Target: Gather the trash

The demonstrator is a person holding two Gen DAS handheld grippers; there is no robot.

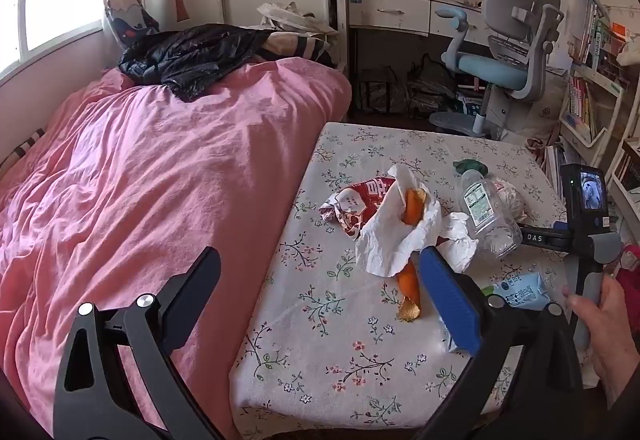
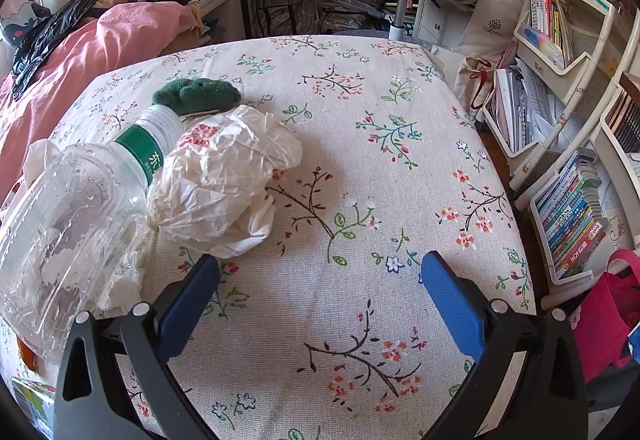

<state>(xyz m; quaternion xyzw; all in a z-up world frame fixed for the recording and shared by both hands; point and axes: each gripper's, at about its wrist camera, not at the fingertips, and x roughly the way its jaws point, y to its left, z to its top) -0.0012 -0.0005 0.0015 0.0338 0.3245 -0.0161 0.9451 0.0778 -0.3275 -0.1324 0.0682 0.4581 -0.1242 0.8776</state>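
A table [image 1: 320, 360] covered with a flowered cloth stands against a bed with a pink quilt [image 1: 160, 179], and the trash lies scattered on the cloth. In the left wrist view the left gripper [image 1: 320, 264] hangs above the near edge of the table with its jaws spread wide and nothing between them. Just ahead of it a white tissue [image 1: 396, 236] lies open with a strip of orange peel [image 1: 412, 207] on it, and another piece of peel [image 1: 410, 288] lies on the cloth just beside the tissue. A crumpled red and white wrapper [image 1: 352, 205] touches the tissue's far left side. To the right lies a clear plastic bottle [image 1: 486, 211] on its side, and a small blue packet [image 1: 520, 290] sits near the right edge. A hand [image 1: 608, 332] holds the handle of the right gripper there. In the right wrist view the right gripper [image 2: 320, 272] points down at bare cloth, jaws wide and empty. The bottle [image 2: 72, 215] lies to its left, touching a crumpled ball of white paper [image 2: 224, 179], with a green plush toy [image 2: 196, 93] just behind them.
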